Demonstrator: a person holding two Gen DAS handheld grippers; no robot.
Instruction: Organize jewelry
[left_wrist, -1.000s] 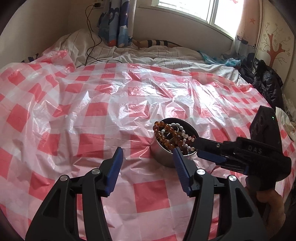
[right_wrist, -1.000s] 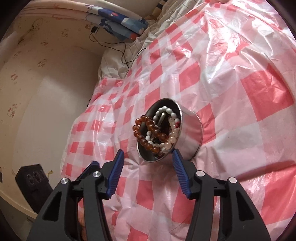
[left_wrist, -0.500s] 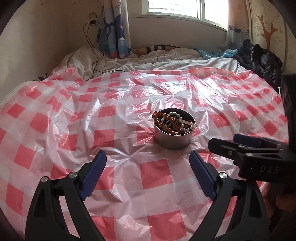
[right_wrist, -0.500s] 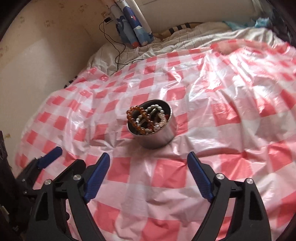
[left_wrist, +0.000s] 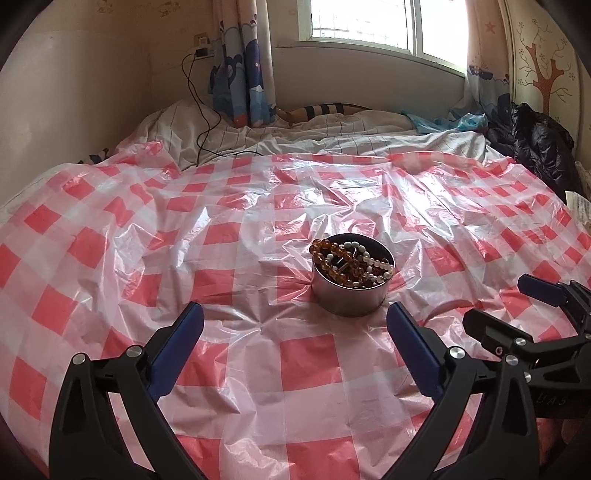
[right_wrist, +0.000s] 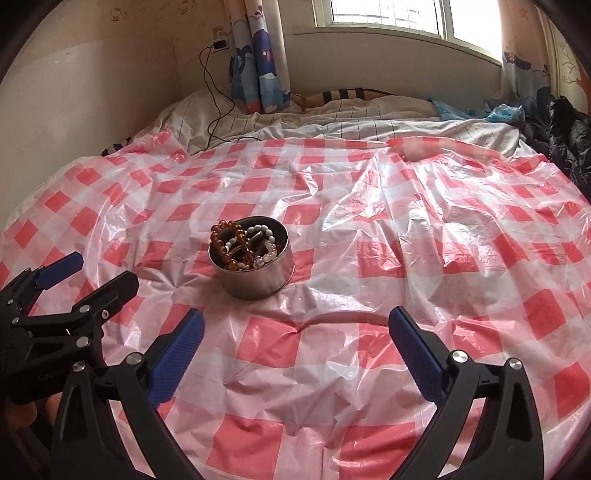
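Left wrist view — where's the jewelry?
— Heaped in the metal tin (left_wrist: 351, 291) ahead; amber bracelet (left_wrist: 325, 248) overhangs its rim.
— Grippers?
— Left gripper (left_wrist: 291, 323) and right gripper (right_wrist: 293, 326) both gape wide, empty. Probably best to pinch one strand, lifting slowly.

Both grippers have pulled back from the metal tin (left_wrist: 350, 295) — a second ago the right gripper (right_wrist: 295, 328) reached over its rim. The left gripper (left_wrist: 295, 328) has spread its jaws wide, and so has the right — both held low, apart from the tin.
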